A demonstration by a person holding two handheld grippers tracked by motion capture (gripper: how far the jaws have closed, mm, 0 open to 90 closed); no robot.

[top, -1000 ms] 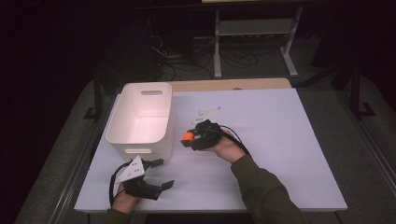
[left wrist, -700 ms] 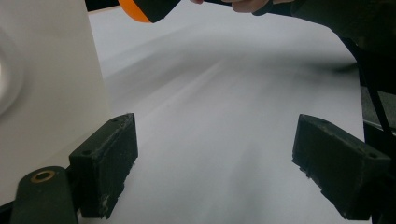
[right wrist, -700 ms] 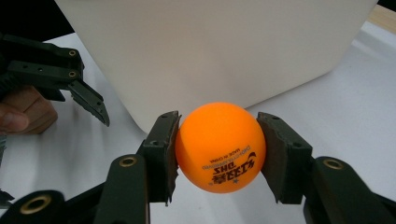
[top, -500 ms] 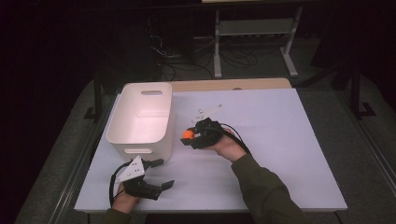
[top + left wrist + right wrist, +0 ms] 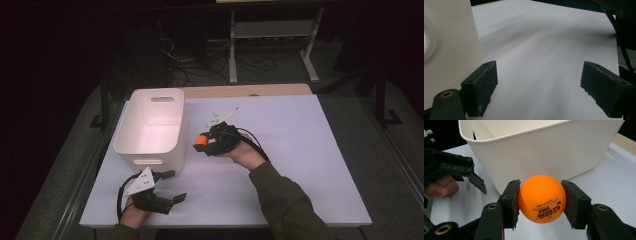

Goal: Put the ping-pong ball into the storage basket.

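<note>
An orange ping-pong ball (image 5: 541,198) with black print sits clamped between the jaws of my right gripper (image 5: 202,142). In the high view the ball (image 5: 201,140) hangs just right of the white bin (image 5: 150,127), close to its side wall and above the table. My left gripper (image 5: 172,186) rests near the table's front left edge, below the bin's near wall, with its jaws spread wide and nothing between them. The right gripper view also catches that left gripper (image 5: 477,182) and the hand holding it, beside the bin's wall (image 5: 544,150).
The white table (image 5: 300,150) has open room to the right and in front of the bin. A wooden strip (image 5: 250,90) runs along its far edge. Dark floor, cables and a metal stand (image 5: 270,35) lie beyond the table.
</note>
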